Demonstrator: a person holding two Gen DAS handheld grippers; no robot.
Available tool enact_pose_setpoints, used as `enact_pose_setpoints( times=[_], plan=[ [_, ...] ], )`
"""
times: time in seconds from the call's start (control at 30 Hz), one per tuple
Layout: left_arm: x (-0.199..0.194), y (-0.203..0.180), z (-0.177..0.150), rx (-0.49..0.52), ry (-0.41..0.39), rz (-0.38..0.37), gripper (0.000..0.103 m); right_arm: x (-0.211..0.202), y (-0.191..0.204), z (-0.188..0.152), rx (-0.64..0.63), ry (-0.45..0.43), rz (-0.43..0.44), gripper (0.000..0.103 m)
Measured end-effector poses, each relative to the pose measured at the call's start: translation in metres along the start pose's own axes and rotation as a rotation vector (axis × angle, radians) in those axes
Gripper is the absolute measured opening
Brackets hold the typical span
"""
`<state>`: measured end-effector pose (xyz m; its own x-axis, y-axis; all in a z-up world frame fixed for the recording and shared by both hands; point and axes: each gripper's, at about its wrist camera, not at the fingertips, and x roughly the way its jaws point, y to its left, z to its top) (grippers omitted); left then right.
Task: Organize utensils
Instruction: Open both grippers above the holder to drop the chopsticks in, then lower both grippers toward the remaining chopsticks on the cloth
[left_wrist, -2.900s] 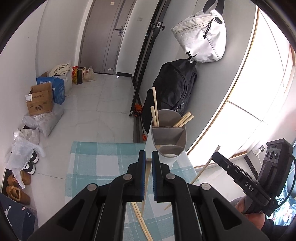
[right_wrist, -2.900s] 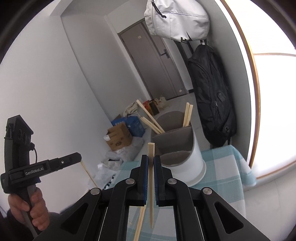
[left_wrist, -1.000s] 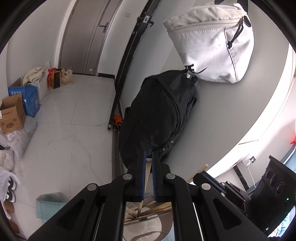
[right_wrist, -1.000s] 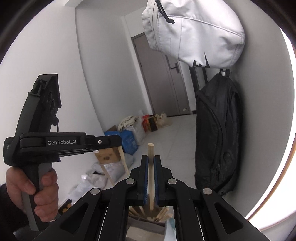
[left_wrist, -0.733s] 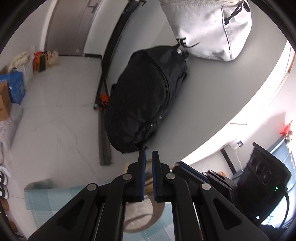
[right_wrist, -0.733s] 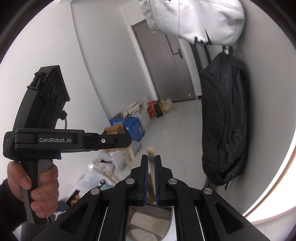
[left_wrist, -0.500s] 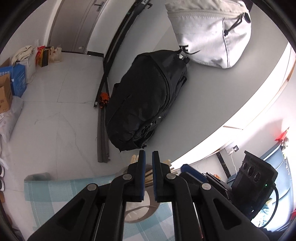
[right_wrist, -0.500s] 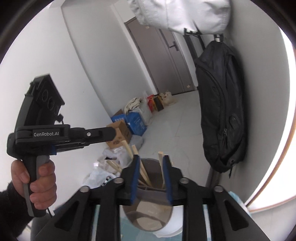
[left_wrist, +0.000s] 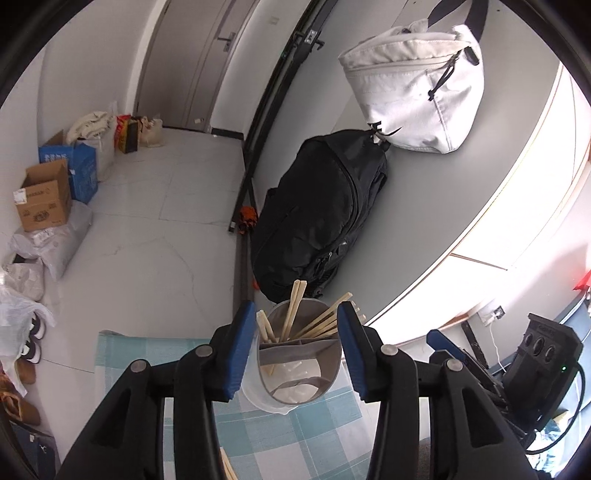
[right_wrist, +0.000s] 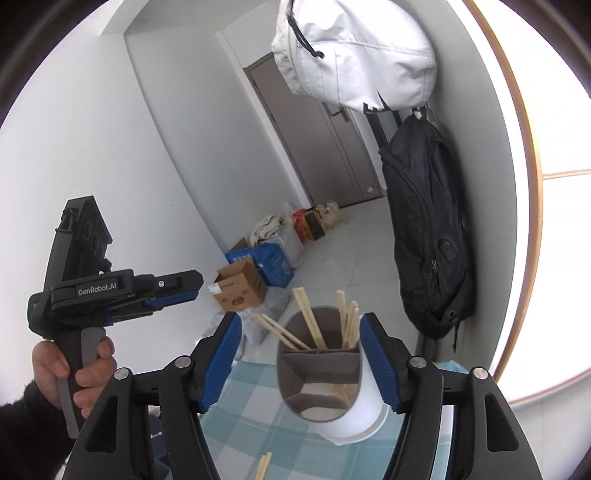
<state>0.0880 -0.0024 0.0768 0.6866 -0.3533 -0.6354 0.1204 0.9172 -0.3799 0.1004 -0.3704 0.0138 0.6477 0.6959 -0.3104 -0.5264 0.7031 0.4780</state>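
The left gripper (left_wrist: 297, 345) is seen with its blue-padded jaws spreading apart, and nothing is pinched between them. Just ahead of and below its fingertips, framed in the gap between them, the utensil holder (left_wrist: 295, 397) is stood upright on the checked tablecloth (left_wrist: 317, 439). The holder is divided inside by a grey partition; wooden chopsticks (left_wrist: 317, 325) are leaned in the compartment farther from the gripper, while the nearer compartment is seen with only pale contents that cannot be made out. More chopsticks are laid on the cloth under the left finger.

The right gripper (right_wrist: 301, 360) is likewise opening, with nothing clamped by its pads; the same holder (right_wrist: 352, 417) is seen between and just beyond its fingertips, apart from both pads. Loose chopsticks (right_wrist: 263, 466) are laid on the cloth below it. To its left, the other gripper is held level by a hand (right_wrist: 64, 373). Beyond both tools, a black backpack (left_wrist: 325, 221) and a white bag (left_wrist: 417, 92) are hung on the wall.
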Motion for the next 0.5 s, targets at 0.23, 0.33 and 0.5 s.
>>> enact_pose_setpoints(
  times=[0.23,0.33,0.5],
  plan=[
    [-0.037,-0.019,-0.016,0.045,-0.088,0.049,0.059,-0.028,0.032,0.003,-0.046,-0.047,0.016,0.078],
    [-0.050,-0.024,-0.024,0.061,-0.117,0.072,0.064,-0.039,0.045,0.002,-0.068,-0.067,0.014,0.084],
    [-0.069,-0.022,-0.040,0.066,-0.174,0.102,0.076,-0.051,0.063,-0.008,-0.087,-0.067,0.009,0.087]
  ],
)
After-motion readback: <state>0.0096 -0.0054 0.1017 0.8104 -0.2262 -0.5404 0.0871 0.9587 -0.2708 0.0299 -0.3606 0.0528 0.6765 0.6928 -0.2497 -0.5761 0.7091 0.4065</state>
